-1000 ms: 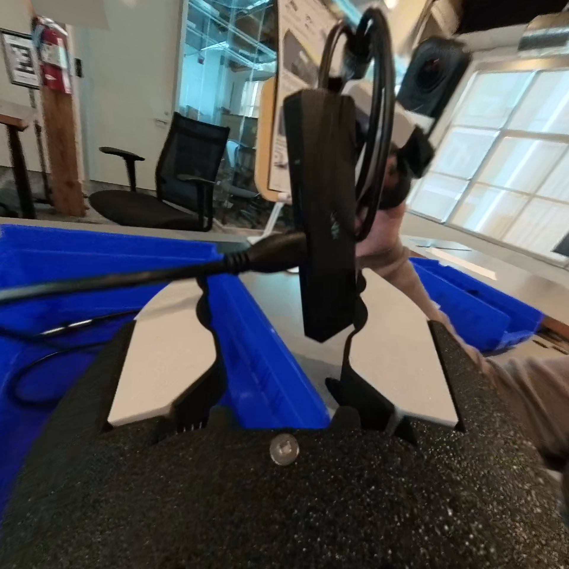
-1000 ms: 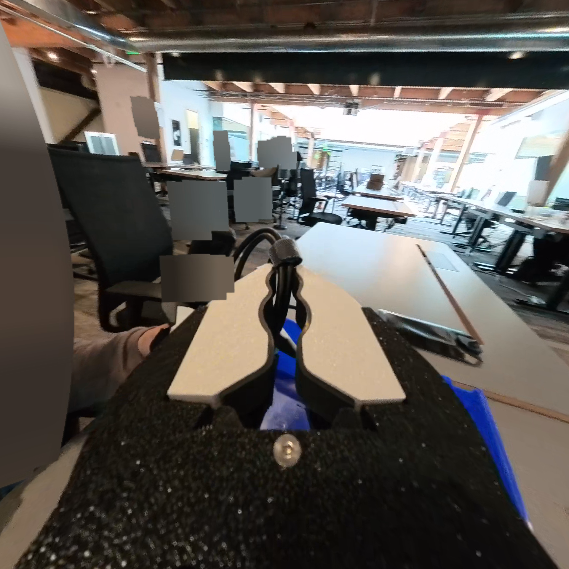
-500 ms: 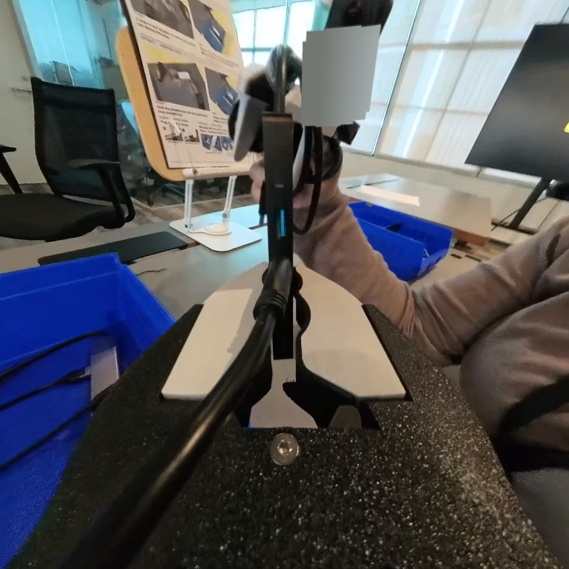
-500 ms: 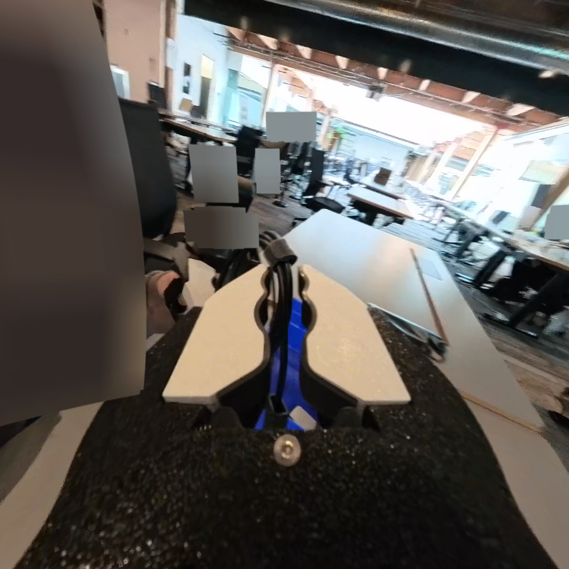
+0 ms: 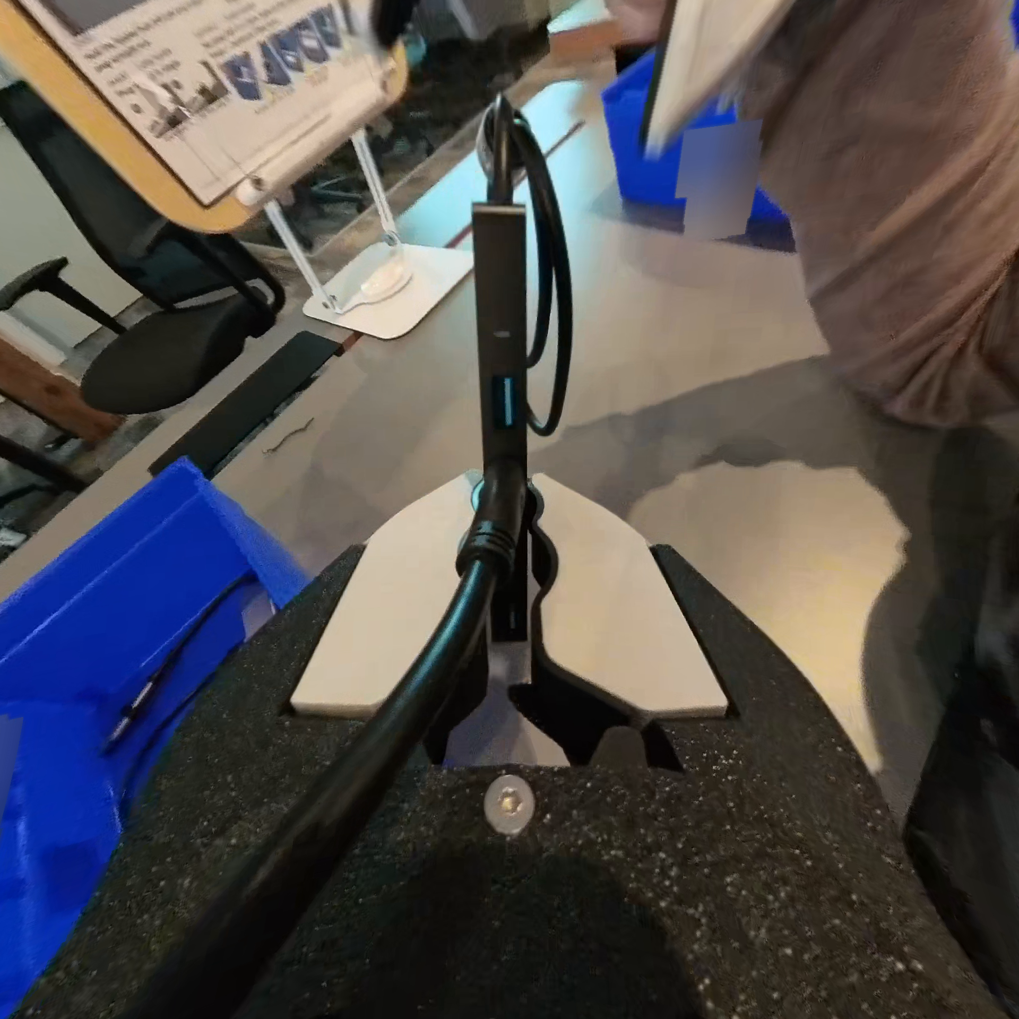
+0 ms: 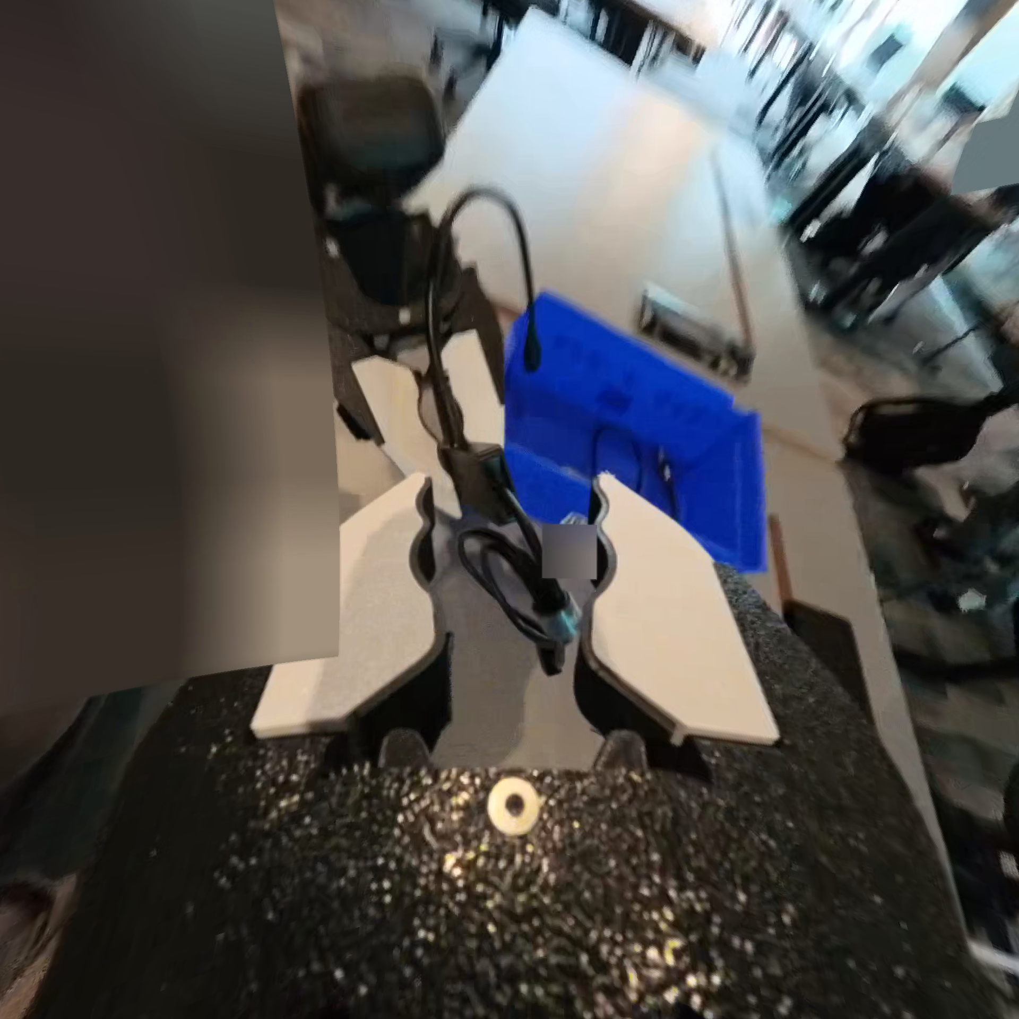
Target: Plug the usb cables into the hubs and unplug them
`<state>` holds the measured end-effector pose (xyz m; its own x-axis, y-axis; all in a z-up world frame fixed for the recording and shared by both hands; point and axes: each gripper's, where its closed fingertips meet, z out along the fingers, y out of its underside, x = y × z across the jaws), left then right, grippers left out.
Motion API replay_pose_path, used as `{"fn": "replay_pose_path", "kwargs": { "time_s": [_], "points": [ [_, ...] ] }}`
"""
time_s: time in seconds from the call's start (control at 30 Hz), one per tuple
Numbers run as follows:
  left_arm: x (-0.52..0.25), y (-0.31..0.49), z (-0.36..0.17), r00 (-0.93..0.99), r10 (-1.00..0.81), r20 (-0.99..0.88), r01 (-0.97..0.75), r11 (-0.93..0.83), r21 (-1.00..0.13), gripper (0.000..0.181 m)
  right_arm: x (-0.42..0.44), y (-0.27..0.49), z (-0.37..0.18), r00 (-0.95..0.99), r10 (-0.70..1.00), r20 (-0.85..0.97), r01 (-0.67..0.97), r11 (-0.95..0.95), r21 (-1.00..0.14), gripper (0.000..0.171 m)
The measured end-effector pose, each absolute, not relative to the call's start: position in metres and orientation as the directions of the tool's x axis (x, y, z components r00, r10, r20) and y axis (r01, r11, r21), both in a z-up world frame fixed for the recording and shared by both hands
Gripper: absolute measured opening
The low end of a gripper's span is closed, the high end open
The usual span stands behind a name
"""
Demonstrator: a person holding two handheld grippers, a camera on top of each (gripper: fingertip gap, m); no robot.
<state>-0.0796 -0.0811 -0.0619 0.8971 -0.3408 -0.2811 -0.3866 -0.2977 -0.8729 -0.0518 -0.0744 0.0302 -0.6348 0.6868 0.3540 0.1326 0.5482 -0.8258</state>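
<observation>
My left gripper (image 5: 504, 482) is shut on a slim black USB hub (image 5: 499, 309) that sticks out forward over the grey table (image 5: 689, 342). A thick black USB cable (image 5: 419, 661) is plugged into the hub's side at the jaws and trails back to the left. A blue port (image 5: 504, 400) shows farther along the hub. The hub's own thin cable (image 5: 554, 275) hangs in a loop on its right. My right gripper (image 6: 513, 485) is open and empty. Beyond it, blurred, are the left gripper (image 6: 441, 386), the hub (image 6: 474, 474) and the bundled thin cable (image 6: 513, 579).
A blue bin (image 5: 110, 606) with cables sits at the left; it also shows in the right wrist view (image 6: 634, 397). Another blue bin (image 5: 634, 110) stands far right. A picture board on a stand (image 5: 386, 292), a black office chair (image 5: 165, 342) and a person's sleeve (image 5: 910, 220) are near. The left gripper's tips are roughly 9 cm from the right gripper's.
My left gripper shut on the hub and tilted it down toward the table. My right gripper opened, let go of the hub's bundled cable and drew back.
</observation>
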Motion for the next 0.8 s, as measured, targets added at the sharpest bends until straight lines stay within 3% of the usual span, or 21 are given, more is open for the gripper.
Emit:
{"fn": "replay_pose_path", "kwargs": {
  "time_s": [0.03,0.13,0.27,0.33,0.4,0.6,0.8],
  "points": [
    [-0.077,-0.079,-0.067,0.885,-0.349,-0.307,-0.418,-0.309,-0.854,0.011,-0.054,-0.077,0.015,-0.648,0.677,0.349,0.189,0.587,-0.787,0.054],
    [-0.076,-0.077,-0.078,0.859,-0.358,-0.366,-0.487,-0.352,-0.799,0.011,-0.057,-0.080,-0.025,-0.703,0.624,0.342,0.278,0.683,-0.675,0.051],
    [-0.074,-0.079,-0.086,0.841,-0.398,-0.367,-0.512,-0.367,-0.777,0.012,-0.063,-0.072,-0.056,-0.735,0.574,0.361,0.322,0.763,-0.560,0.028],
    [-0.078,-0.081,-0.087,0.840,-0.396,-0.370,-0.515,-0.370,-0.773,0.012,-0.065,-0.076,-0.059,-0.756,0.544,0.363,0.292,0.777,-0.557,0.020],
    [-0.081,-0.082,-0.085,0.839,-0.400,-0.368,-0.511,-0.348,-0.786,0.012,-0.069,-0.079,-0.058,-0.761,0.539,0.362,0.277,0.774,-0.570,0.012],
    [-0.090,-0.080,-0.054,0.896,-0.310,-0.318,-0.384,-0.181,-0.905,0.029,-0.074,-0.079,-0.039,-0.762,0.552,0.338,0.198,0.696,-0.690,0.010],
    [-0.095,-0.076,-0.036,0.940,-0.322,-0.110,-0.153,-0.110,-0.982,0.074,-0.074,-0.075,0.010,-0.740,0.607,0.289,0.030,0.460,-0.888,0.010]
  ]
}}
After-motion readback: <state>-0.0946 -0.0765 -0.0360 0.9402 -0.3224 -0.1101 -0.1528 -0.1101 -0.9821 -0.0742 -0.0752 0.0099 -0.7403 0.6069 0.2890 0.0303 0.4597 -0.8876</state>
